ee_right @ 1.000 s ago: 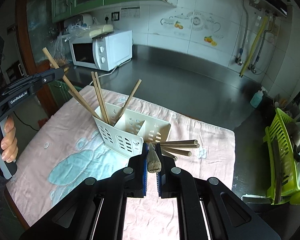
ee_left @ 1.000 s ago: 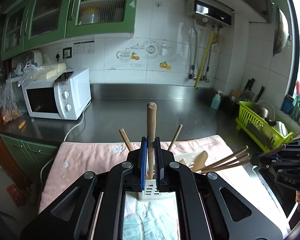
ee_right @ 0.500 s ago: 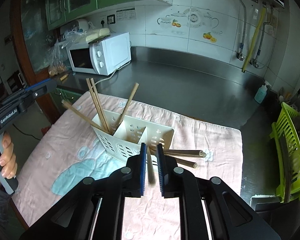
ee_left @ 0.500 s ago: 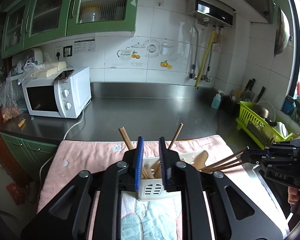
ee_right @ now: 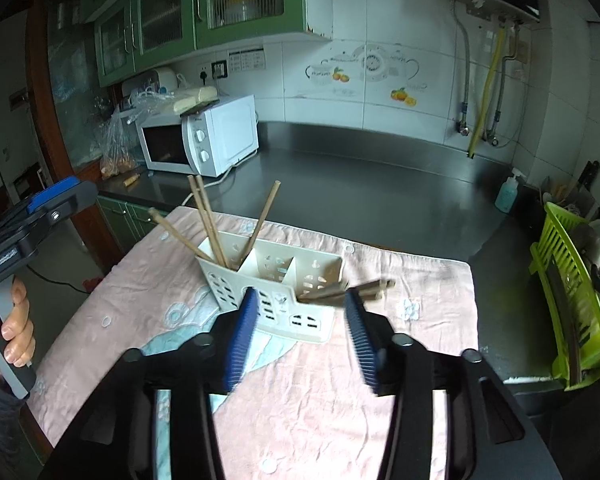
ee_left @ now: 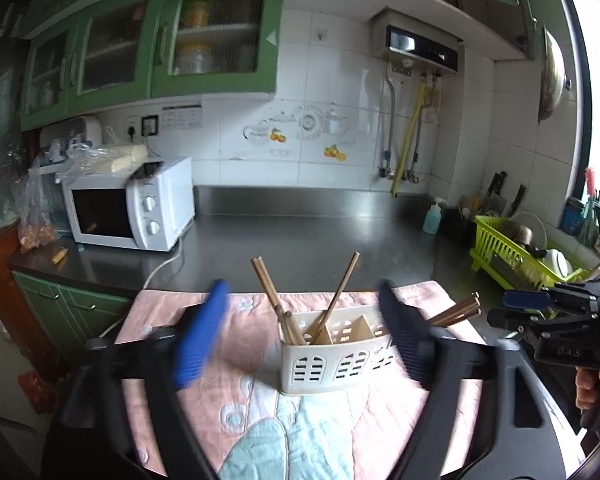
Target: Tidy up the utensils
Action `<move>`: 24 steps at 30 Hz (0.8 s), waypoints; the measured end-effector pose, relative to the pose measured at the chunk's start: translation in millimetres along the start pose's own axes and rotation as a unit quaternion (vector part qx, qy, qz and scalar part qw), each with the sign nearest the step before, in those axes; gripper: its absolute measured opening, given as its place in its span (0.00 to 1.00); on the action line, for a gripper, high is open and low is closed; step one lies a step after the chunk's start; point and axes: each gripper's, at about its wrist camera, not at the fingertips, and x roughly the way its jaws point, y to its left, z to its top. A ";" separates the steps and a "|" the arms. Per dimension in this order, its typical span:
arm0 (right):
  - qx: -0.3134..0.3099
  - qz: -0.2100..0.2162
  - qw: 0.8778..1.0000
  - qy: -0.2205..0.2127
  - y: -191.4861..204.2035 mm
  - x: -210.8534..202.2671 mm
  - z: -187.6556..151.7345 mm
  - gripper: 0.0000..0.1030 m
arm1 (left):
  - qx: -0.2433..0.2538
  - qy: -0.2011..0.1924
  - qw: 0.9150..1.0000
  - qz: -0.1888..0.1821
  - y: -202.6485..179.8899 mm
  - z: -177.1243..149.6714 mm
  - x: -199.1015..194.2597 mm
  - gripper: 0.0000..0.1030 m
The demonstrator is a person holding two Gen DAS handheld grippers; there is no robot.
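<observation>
Both grippers let go since a second ago: left gripper (ee_left: pixel 300 336) and right gripper (ee_right: pixel 302 324) now gape wide, empty. Loose chopsticks (ee_right: pixel 348 290) lie at 3 o'clock of the caddy (ee_right: pixel 272 280); best pinched mid-shaft, probably.

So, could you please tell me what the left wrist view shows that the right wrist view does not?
Only the left wrist view shows the open left gripper from behind, the right gripper at the side, and a pan lid hanging on the wall. Only the right wrist view shows the open right gripper from behind and the hand holding the left gripper. Both show the white holder with chopsticks on the pink cloth, the microwave and the green dish rack.
</observation>
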 end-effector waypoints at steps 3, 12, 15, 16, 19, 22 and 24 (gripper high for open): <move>0.004 0.001 1.000 -0.018 9.2 -13.6 -19.2 0.58 | 0.006 -0.009 1.000 0.002 -1.6 -11.2 -19.0 0.91; 0.036 0.003 0.996 -0.078 37.7 -51.5 -85.7 0.83 | 0.018 0.009 0.999 0.038 -5.0 -70.8 -62.6 0.95; 0.042 -0.023 0.995 -0.092 47.6 -58.9 -110.5 0.88 | 0.019 0.021 0.999 0.042 -4.9 -93.2 -73.8 0.95; 0.045 -0.031 0.994 -0.094 49.9 -60.8 -119.4 0.89 | 0.014 0.024 0.999 0.041 -4.5 -100.5 -77.9 0.95; 0.062 -0.033 0.994 -0.084 52.9 -61.0 -142.3 0.91 | -0.004 0.032 0.999 0.043 -0.6 -117.9 -87.6 0.95; 0.089 -0.030 0.992 -0.078 53.0 -62.2 -165.4 0.91 | -0.016 0.042 0.998 0.045 2.0 -132.6 -94.5 0.95; 0.104 -0.022 0.992 -0.072 51.6 -62.5 -176.5 0.92 | -0.017 0.052 0.997 0.047 2.5 -142.5 -98.1 0.95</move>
